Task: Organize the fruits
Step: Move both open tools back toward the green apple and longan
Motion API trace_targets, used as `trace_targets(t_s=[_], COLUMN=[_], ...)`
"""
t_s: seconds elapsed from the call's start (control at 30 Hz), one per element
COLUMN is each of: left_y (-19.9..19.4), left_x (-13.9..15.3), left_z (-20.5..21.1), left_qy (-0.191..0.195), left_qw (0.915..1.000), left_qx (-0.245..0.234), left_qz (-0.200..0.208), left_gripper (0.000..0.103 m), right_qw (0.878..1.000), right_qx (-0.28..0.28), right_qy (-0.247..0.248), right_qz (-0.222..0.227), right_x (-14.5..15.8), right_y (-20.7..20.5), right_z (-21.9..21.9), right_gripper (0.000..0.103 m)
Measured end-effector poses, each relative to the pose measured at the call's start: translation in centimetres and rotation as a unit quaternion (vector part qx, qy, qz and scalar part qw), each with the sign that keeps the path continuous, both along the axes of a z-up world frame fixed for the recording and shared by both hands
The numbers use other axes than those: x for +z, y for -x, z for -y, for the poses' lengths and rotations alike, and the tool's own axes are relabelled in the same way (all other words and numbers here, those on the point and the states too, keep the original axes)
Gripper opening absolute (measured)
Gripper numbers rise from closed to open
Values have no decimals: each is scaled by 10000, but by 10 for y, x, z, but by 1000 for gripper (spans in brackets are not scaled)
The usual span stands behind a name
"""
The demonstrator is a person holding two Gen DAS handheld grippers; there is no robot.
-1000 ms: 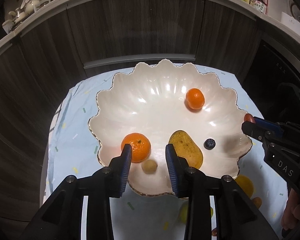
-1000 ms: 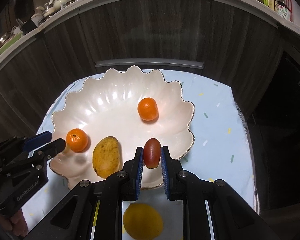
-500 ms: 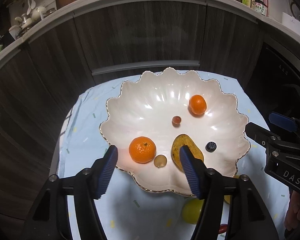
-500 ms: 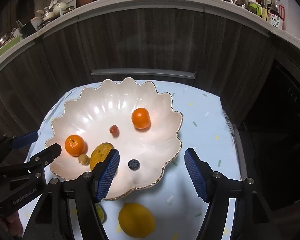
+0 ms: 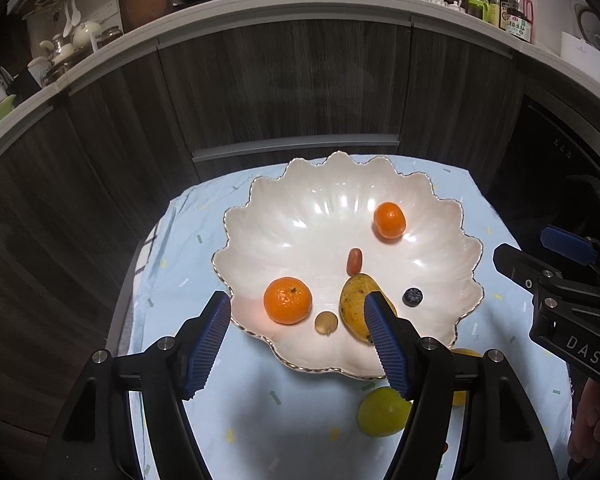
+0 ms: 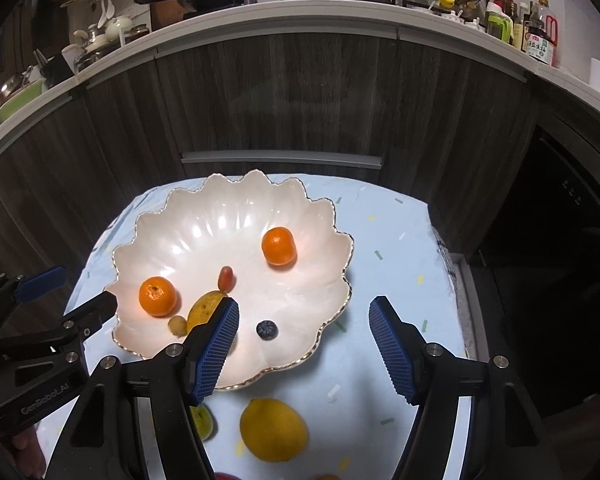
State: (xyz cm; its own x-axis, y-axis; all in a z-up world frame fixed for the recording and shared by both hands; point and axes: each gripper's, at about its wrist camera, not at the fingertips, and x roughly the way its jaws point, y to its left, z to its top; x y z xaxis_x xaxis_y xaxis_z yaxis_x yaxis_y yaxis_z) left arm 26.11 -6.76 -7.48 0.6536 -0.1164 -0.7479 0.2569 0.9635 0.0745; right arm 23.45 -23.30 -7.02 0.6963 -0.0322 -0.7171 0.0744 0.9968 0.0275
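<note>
A white scalloped bowl (image 5: 320, 216) holds two mandarins (image 5: 287, 300) (image 5: 389, 220), a mango (image 5: 356, 304), a small red fruit (image 5: 355, 261), a blueberry (image 5: 413, 296) and a small tan fruit (image 5: 326, 323). My left gripper (image 5: 298, 304) hangs above the bowl's near rim. Its jaws are opening, and nothing is between the pads. Raised over the bowl's right rim, my right gripper (image 6: 305, 308) is open and empty. In the right wrist view the red fruit (image 6: 225, 279) lies loose in the bowl's middle. A lemon (image 6: 273, 428) and a green-yellow fruit (image 5: 383, 411) lie on the cloth in front of the bowl.
The bowl sits on a light blue cloth (image 6: 396, 264) over a small table. Dark wood cabinets (image 6: 284, 92) stand close behind, under a cluttered counter. A dark appliance front (image 6: 560, 240) is to the right. A reddish item (image 6: 224, 476) shows at the near cloth edge.
The right gripper was shut on the red fruit; it opened and the fruit now lies in the bowl. The left gripper opened beside the tan fruit. Both grippers rose and drew back.
</note>
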Motion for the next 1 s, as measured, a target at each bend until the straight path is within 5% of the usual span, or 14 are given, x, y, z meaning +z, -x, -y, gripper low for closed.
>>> trace_targets(t_s=[1.0], left_y=[52], left_x=[17], left_z=[20], left_qy=[74], left_qw=[9993], left_qx=[-256], left_qz=[251], left_gripper=[72], right_qw=[9984], right_qx=[-500], right_qy=[23], right_qz=[271], right_x=[14], right_y=[59], right_z=[26], right_gripper=[68])
